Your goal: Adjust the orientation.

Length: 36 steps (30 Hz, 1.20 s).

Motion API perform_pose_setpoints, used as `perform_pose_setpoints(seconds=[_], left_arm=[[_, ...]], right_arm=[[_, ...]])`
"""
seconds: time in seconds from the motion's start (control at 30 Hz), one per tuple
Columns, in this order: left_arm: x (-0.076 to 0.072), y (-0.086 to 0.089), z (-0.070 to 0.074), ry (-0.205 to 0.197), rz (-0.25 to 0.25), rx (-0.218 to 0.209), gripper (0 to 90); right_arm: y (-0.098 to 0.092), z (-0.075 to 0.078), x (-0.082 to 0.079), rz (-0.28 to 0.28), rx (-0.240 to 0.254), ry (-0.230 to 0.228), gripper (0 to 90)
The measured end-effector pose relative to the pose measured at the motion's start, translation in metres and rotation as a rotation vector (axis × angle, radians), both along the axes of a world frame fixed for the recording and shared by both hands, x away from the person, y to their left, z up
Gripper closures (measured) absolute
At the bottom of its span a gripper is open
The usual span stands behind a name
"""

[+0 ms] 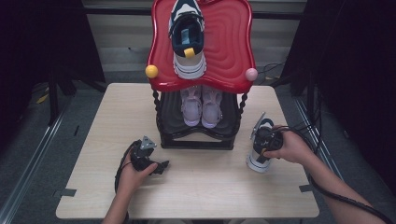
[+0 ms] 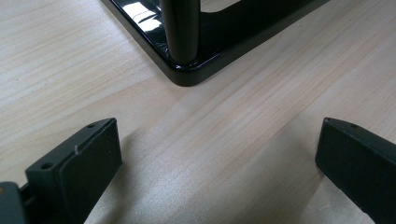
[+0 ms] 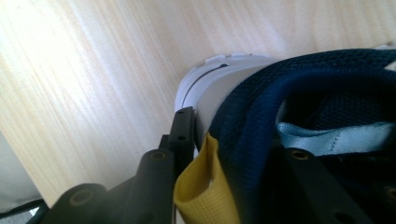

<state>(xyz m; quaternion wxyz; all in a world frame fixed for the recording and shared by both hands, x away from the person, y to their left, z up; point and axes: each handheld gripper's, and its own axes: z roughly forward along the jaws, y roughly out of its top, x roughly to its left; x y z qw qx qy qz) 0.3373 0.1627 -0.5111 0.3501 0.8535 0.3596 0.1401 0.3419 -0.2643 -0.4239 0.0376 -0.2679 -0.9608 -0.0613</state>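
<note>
My right hand-held gripper (image 1: 261,147) is clenched on the heel collar of a navy and white sneaker (image 1: 259,154), one jaw outside the white heel and the other inside the shoe opening, with the yellow pull tab (image 3: 203,186) beside the outer jaw. The sneaker stands on its heel on the tabletop (image 1: 196,186), to the right of the shoe rack (image 1: 198,137), with the toe pointing up. Its partner (image 1: 187,37) lies already on the red top shelf (image 1: 229,51).

I think the grip is the weak point. The collar is soft padded mesh, so when I lift, the shoe can swing or turn around the jaws, and the toe may hit the rim of the red shelf. If the shoe slips, it could fall on the pink sneakers (image 1: 201,106) on the lower shelf.

My left hand-held gripper (image 1: 159,166) rests released on the tabletop, jaws wide apart, nothing between them, just near the black corner of the rack (image 2: 187,74). A careless move there could push the rack.
</note>
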Motion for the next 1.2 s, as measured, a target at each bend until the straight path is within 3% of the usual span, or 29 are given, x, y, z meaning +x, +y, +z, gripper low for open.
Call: perform_pose_setpoints(seconds=[0.2, 0.47, 0.6, 0.87, 0.9, 0.97, 1.0, 1.2], left_arm=[[0.000, 0.000, 0.000, 0.003, 0.003, -0.004, 0.0], [0.000, 0.000, 0.000, 0.000, 0.000, 0.000, 0.0], [0.000, 0.000, 0.000, 0.000, 0.000, 0.000, 0.0], [0.000, 0.000, 0.000, 0.000, 0.000, 0.000, 0.0], [0.000, 0.000, 0.000, 0.000, 0.000, 0.000, 0.0], [0.000, 0.000, 0.000, 0.000, 0.000, 0.000, 0.0], [0.000, 0.000, 0.000, 0.000, 0.005, -0.006, 0.0], [0.000, 0.000, 0.000, 0.000, 0.005, -0.006, 0.0]], right_arm=[[0.001, -0.001, 0.000, 0.024, -0.009, -0.007, 70.1], [0.000, 0.001, -0.003, 0.022, -0.011, 0.021, 70.7], [-0.001, 0.002, -0.004, 0.051, -0.027, 0.011, 70.8], [-0.004, 0.015, -0.006, 0.071, -0.036, -0.009, 71.1], [-0.003, 0.017, -0.008, 0.054, -0.037, -0.002, 71.1], [-0.004, 0.021, -0.008, 0.077, -0.037, -0.015, 71.2], [-0.003, 0.024, -0.009, 0.059, -0.039, -0.012, 71.1], [-0.003, 0.040, -0.010, 0.099, -0.026, -0.024, 71.2]])
